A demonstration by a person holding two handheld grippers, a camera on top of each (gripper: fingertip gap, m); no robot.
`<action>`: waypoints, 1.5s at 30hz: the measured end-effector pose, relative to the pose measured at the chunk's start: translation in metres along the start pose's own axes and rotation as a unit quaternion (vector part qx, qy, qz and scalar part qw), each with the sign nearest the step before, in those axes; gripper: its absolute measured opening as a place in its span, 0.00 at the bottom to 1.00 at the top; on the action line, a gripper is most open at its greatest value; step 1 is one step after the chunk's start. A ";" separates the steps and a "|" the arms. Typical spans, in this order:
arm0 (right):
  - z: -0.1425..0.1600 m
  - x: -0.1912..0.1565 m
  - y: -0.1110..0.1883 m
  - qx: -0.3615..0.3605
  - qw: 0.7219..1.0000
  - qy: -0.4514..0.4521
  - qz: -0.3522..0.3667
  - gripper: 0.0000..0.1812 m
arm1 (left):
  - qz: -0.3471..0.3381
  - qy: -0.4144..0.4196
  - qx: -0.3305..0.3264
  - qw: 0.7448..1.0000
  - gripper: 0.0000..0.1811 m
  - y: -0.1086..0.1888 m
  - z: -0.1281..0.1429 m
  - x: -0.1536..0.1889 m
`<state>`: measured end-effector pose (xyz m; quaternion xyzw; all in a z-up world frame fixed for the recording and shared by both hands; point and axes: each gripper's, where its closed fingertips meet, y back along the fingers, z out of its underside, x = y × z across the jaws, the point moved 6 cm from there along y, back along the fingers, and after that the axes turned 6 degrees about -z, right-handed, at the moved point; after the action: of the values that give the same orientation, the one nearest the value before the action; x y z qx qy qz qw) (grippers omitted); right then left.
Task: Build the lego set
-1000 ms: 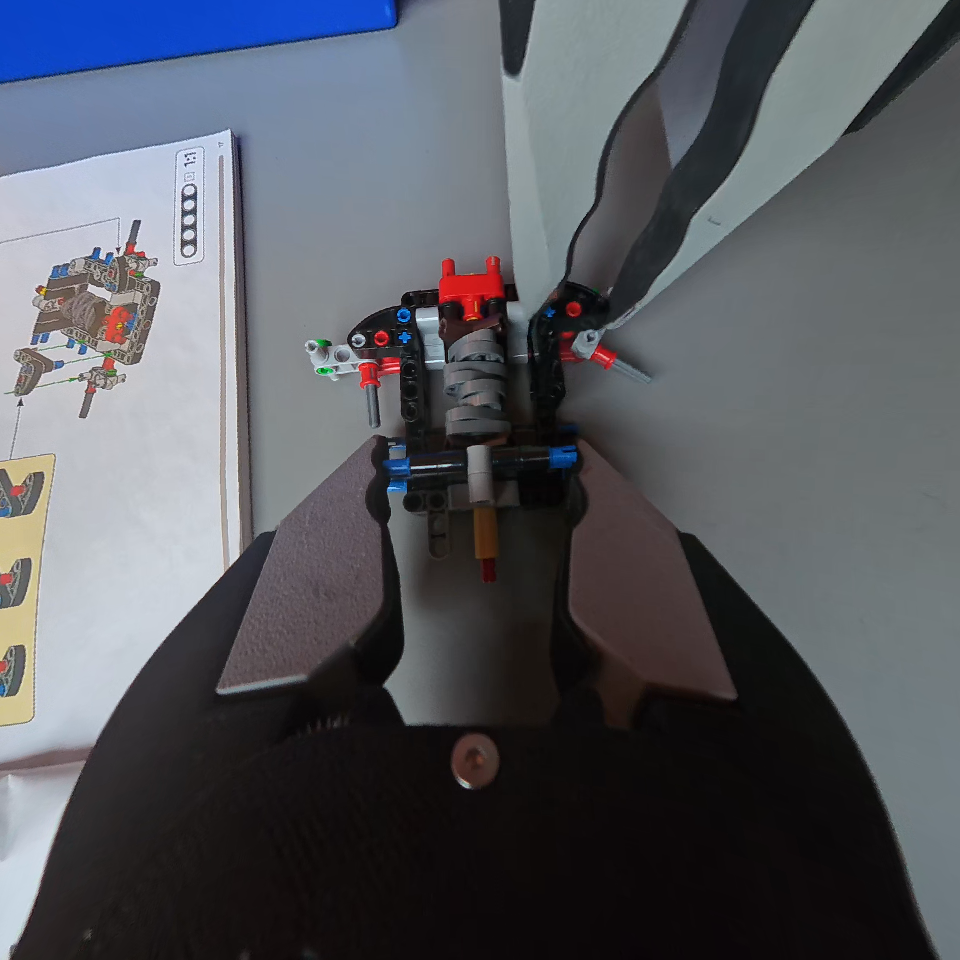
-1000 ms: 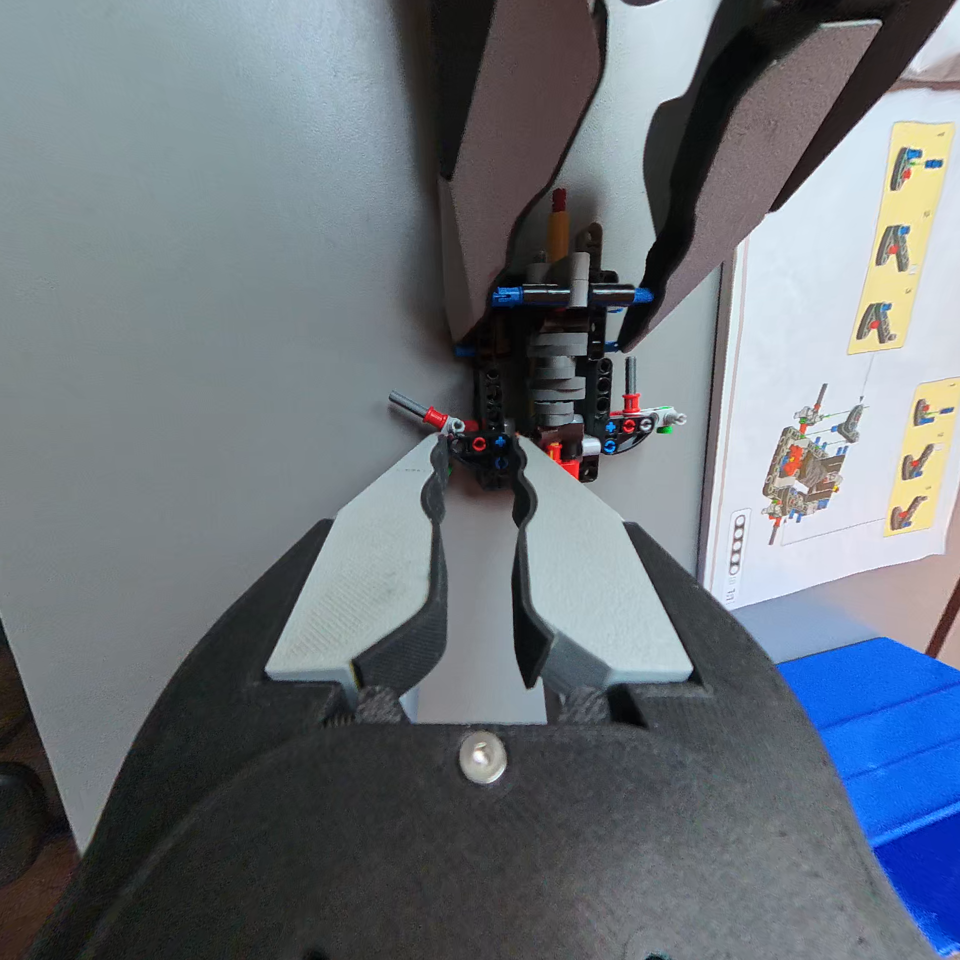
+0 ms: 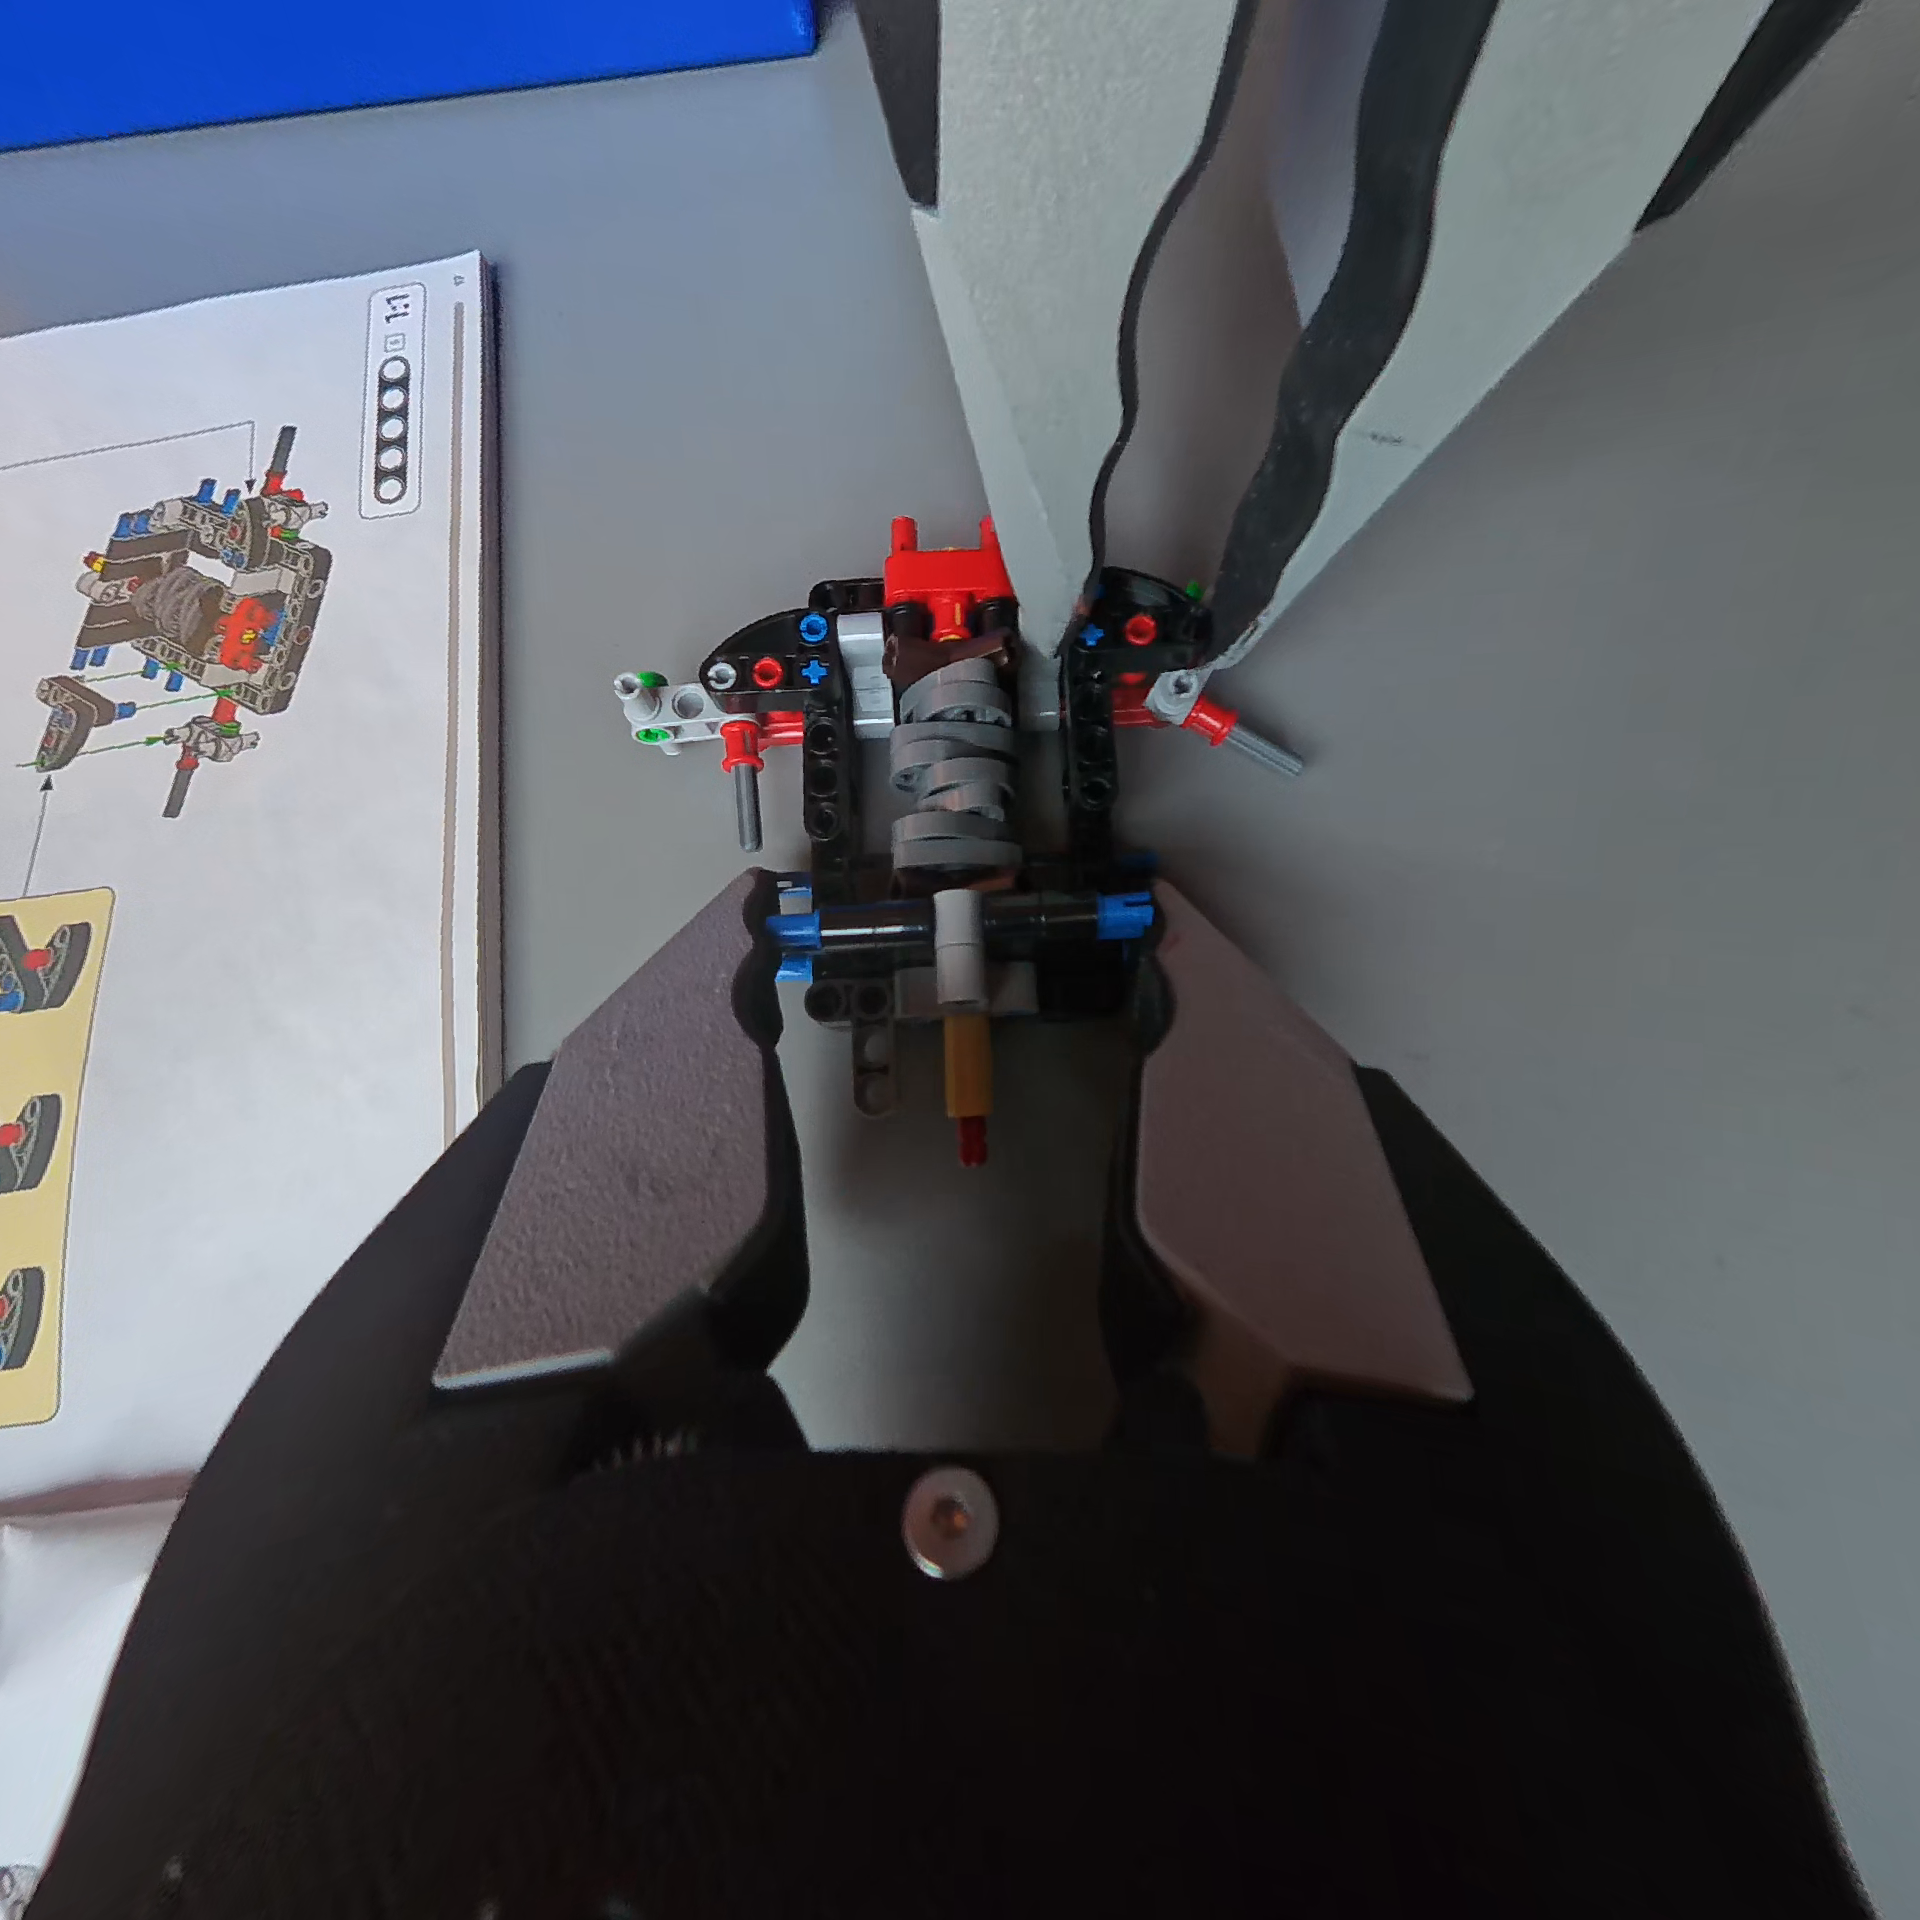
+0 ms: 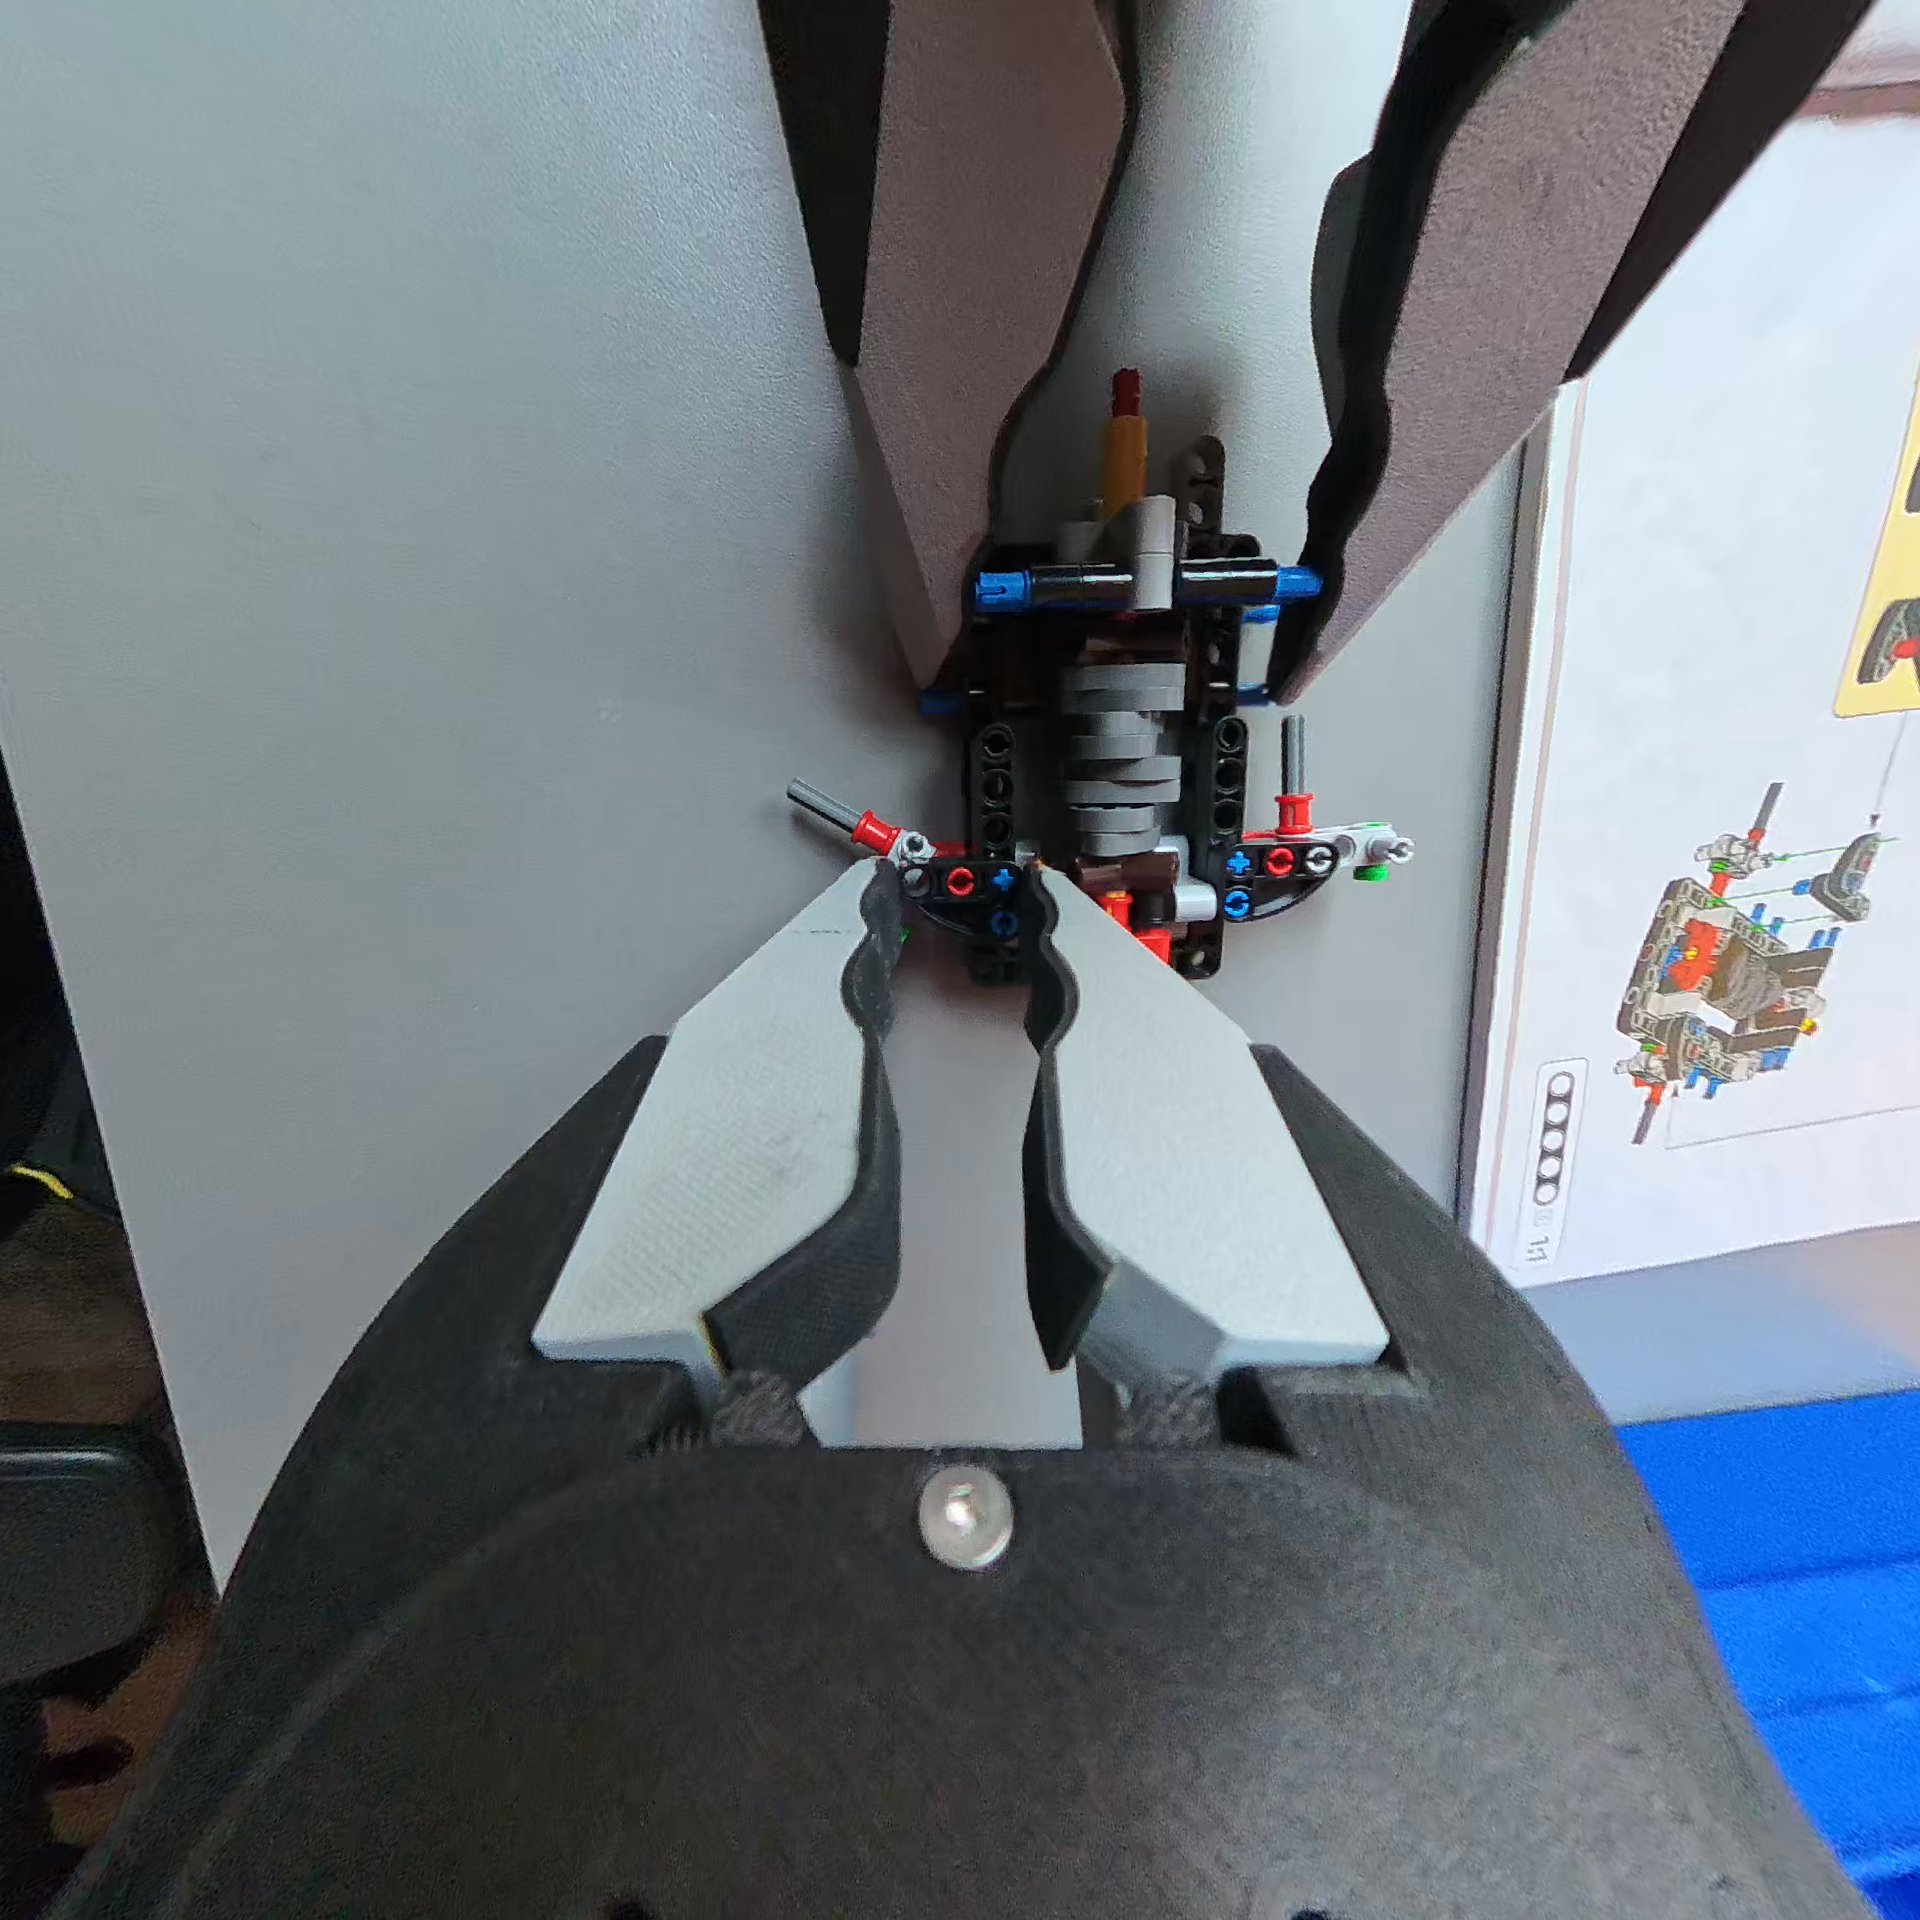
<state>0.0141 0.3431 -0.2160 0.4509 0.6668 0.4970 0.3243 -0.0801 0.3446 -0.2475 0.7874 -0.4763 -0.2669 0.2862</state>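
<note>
The partly built Lego assembly (image 3: 951,769), a black frame around a stack of grey gear pieces with a red block at its far end, lies on the grey table (image 3: 1558,935). My left gripper (image 3: 961,914) is shut on its near end, across the black axle with blue pins. My right gripper (image 4: 956,881) is shut on a black curved piece (image 4: 961,883) with red and blue pins at a corner of the assembly (image 4: 1122,769). The left wrist view shows the right gripper (image 3: 1143,629) from the far side. The right wrist view shows the left gripper (image 4: 1112,670).
An open instruction booklet (image 3: 260,727) lies left of the assembly and also shows in the right wrist view (image 4: 1714,831). A blue tray (image 3: 395,52) sits past the booklet. In the right wrist view the table edge (image 4: 125,1143) runs down the left side. Across from one pair of fingers to the other is roughly 5 cm.
</note>
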 end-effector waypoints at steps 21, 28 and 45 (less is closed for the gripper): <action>-0.006 0.004 -0.001 -0.065 0.996 0.055 -0.039 0.12 | -0.005 -0.001 -0.001 1.000 0.36 0.000 0.000 0.001; -0.002 0.003 -0.001 -0.022 0.998 0.047 -0.036 0.12 | -0.005 -0.002 -0.001 1.000 0.36 0.000 0.000 0.001; 0.009 0.002 -0.001 0.110 0.994 -0.004 -0.008 0.11 | 0.007 0.008 0.000 1.000 0.36 -0.001 0.001 -0.001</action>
<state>0.0210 0.3484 -0.2192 0.4804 0.7195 0.4166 0.2794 -0.0804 0.3453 -0.2488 0.7864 -0.4791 -0.2583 0.2919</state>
